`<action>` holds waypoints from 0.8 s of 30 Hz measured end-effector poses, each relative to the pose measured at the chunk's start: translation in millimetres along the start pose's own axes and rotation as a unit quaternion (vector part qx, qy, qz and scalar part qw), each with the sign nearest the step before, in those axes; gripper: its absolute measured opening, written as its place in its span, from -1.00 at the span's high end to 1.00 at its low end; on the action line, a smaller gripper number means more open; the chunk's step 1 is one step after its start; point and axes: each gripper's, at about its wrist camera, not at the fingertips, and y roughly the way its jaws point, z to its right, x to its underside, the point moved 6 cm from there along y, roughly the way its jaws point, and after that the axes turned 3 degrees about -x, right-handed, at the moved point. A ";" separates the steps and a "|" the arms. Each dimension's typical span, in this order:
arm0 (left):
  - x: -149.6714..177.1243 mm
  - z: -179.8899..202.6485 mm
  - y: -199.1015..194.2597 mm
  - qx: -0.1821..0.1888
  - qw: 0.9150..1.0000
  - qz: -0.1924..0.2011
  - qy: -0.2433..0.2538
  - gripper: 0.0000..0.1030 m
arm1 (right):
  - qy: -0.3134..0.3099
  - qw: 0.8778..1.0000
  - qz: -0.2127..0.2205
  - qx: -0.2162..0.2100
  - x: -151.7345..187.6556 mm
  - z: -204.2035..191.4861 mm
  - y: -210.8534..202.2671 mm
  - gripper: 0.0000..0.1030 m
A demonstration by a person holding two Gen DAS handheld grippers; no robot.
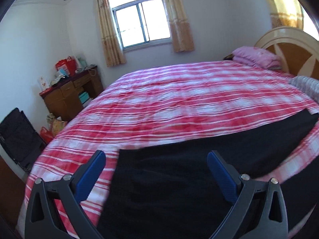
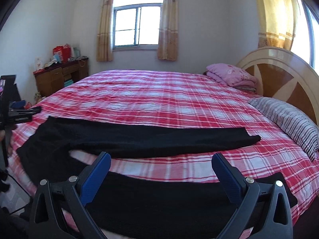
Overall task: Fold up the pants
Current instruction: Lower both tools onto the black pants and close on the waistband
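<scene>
The black pants (image 2: 139, 139) are lying spread flat along the near edge of the bed (image 2: 159, 99), on its red-and-white plaid cover, one leg reaching toward the striped pillow (image 2: 289, 119) and the other running under the right gripper (image 2: 161, 167). Both the right gripper and the left gripper (image 1: 156, 163) are hovering above the dark cloth with jaws standing wide apart, gripping nothing. Farther off, a folded pink blanket (image 2: 231, 74) is resting by the headboard (image 2: 283, 75), while red bags (image 2: 61, 53) are sitting on the wooden desk (image 2: 59, 75), their contents unreadable.

The pants (image 2: 127, 139) run under the frame's bottom edge, waistband seemingly hidden.
</scene>
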 end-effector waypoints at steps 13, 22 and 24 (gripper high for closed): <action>26.8 -62.7 128.3 0.044 0.990 -0.137 -0.003 -0.57 | 0.093 0.991 -0.093 0.020 -11.6 113.8 83.6 -0.14; 42.4 -45.9 178.5 0.089 0.977 -0.196 0.003 0.04 | 0.098 0.982 -0.141 0.075 -7.9 187.6 118.3 0.00; 43.5 -44.5 180.8 0.107 0.974 -0.200 -0.002 0.09 | 0.108 0.980 -0.149 0.081 -7.2 206.2 128.5 0.04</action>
